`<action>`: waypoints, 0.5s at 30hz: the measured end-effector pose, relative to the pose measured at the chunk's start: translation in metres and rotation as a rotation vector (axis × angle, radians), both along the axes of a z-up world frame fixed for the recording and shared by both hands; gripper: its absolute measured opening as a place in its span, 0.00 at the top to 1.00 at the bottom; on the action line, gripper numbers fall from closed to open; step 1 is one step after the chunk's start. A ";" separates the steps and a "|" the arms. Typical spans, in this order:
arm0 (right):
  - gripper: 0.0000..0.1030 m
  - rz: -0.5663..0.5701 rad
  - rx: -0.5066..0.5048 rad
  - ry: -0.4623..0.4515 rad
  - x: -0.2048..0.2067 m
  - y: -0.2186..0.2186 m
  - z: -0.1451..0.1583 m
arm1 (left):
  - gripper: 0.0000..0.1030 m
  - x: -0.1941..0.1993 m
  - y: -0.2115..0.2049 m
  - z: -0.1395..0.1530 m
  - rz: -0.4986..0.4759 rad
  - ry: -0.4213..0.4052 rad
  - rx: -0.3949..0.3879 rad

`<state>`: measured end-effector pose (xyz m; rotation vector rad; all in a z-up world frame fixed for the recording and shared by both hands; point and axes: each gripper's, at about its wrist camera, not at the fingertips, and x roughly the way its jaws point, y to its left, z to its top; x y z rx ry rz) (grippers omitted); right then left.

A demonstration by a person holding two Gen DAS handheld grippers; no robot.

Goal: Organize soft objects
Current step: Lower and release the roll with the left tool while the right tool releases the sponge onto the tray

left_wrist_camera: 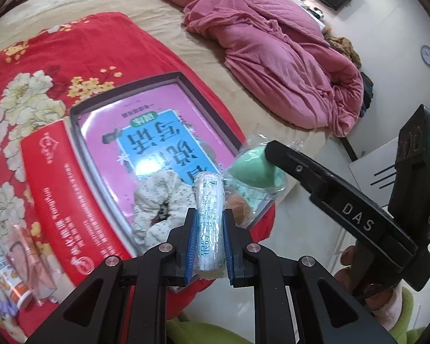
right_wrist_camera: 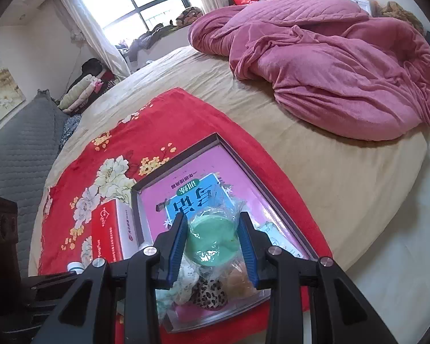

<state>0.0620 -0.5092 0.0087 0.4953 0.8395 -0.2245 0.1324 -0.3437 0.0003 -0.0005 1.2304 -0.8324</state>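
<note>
My left gripper (left_wrist_camera: 209,223) is shut on a white wrapped roll (left_wrist_camera: 209,200) and holds it over the near end of a shallow dark tray (left_wrist_camera: 183,78) lined with a pink book. My right gripper (right_wrist_camera: 214,229) is shut on a green sponge in a clear bag (right_wrist_camera: 212,243), held above the tray's near corner; it also shows in the left wrist view (left_wrist_camera: 252,169). In the tray lie a floral scrunchie (left_wrist_camera: 157,200), a leopard-print scrunchie (right_wrist_camera: 210,293) and a tan puff (right_wrist_camera: 239,282).
The tray sits on a red floral cloth (left_wrist_camera: 43,57) on a beige bed (right_wrist_camera: 329,172). A red box (left_wrist_camera: 57,186) lies left of the tray, with a small bottle (left_wrist_camera: 3,269) and a pink packet (left_wrist_camera: 28,258) beyond. A pink quilt (right_wrist_camera: 344,71) is heaped at the back.
</note>
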 end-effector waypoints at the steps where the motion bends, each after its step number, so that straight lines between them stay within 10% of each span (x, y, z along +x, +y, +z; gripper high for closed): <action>1: 0.65 0.000 0.001 0.001 0.001 -0.001 -0.001 | 0.83 0.000 -0.002 -0.002 -0.006 0.005 -0.004; 15: 0.65 -0.008 0.020 0.044 0.011 -0.008 -0.027 | 0.83 0.006 -0.018 -0.048 -0.049 0.046 0.091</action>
